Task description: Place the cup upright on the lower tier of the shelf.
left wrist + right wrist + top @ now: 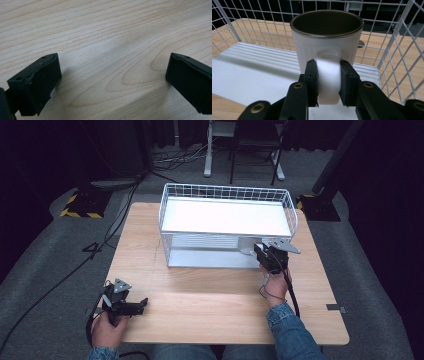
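**A:** At the near edge of the bench [200,315], about seven o'clock in the high view, what is there?

**B:** The left tongs [131,307], held low in a hand. The left gripper view looks down on bare pale woodgrain between two black jaws that stand wide apart, released, with nothing in them.

**A:** And farther in?

**B:** Toward three o'clock of the bench's middle, the right tongs [261,254] reach into the lower level of a white wire rack [227,192], at its right front corner. The right gripper view shows them clenched on the handle of a mug [327,40], one black jaw on each side of the handle.

**A:** Describe the mug.

**B:** White and smooth outside, dark inside, with a thin metallic-looking rim. It is upright, mouth open to the top, handle facing the camera. It is over the rack's white ribbed floor [249,67], with wire mesh close at its three o'clock side and behind it at twelve. Whether its base touches the floor I cannot tell.

**A:** How should this step be handled well?

**B:** My judgement: keep the grip firm, since a smooth handle may let the mug swing. Keep it level, move it slowly, and mind the mesh wall at the right and the upper shelf overhead.

**A:** Beyond the rack?

**B:** Grey floor, dark curtains and cables.
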The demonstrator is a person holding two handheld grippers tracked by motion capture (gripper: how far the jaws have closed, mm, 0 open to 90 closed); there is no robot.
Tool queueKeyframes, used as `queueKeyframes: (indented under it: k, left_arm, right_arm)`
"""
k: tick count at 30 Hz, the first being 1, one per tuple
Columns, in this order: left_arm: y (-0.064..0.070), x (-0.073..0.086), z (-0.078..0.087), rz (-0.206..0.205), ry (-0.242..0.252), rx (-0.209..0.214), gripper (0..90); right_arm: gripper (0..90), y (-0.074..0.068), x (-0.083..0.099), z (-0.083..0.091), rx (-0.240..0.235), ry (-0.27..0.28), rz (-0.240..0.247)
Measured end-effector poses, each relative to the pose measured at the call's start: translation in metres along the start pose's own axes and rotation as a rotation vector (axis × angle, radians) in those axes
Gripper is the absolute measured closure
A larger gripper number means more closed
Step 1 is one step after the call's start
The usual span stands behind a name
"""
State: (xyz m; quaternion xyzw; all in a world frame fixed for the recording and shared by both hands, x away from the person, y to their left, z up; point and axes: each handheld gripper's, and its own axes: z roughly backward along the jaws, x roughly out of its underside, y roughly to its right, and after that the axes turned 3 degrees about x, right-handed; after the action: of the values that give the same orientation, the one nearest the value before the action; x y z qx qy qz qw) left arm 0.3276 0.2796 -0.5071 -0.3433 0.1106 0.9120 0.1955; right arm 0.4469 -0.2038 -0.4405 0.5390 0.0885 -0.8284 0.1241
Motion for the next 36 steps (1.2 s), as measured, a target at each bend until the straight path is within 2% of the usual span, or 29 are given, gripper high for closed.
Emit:
queueKeyframes:
  k: [6,10,24,36]
  left_arm:
    - [0.000,0.000,0.000,-0.001,0.000,0.001,0.5]
    - [0.000,0.000,0.000,-0.001,0.000,0.001,0.5]
    - [0.000,0.000,0.000,-0.001,0.000,0.001,0.5]
    - [0.000,0.000,0.000,-0.001,0.000,0.001,0.5]
  right_arm:
    - [71.2,0.001,0.003,-0.005,0.009,-0.025,0.013]
    - [71.0,0.002,0.005,-0.005,0.002,-0.023,0.022]
    - [69.6,0.002,0.010,-0.006,0.029,-0.042,0.069]
    - [57.0,0.005,0.008,-0.002,-0.003,-0.034,0.037]
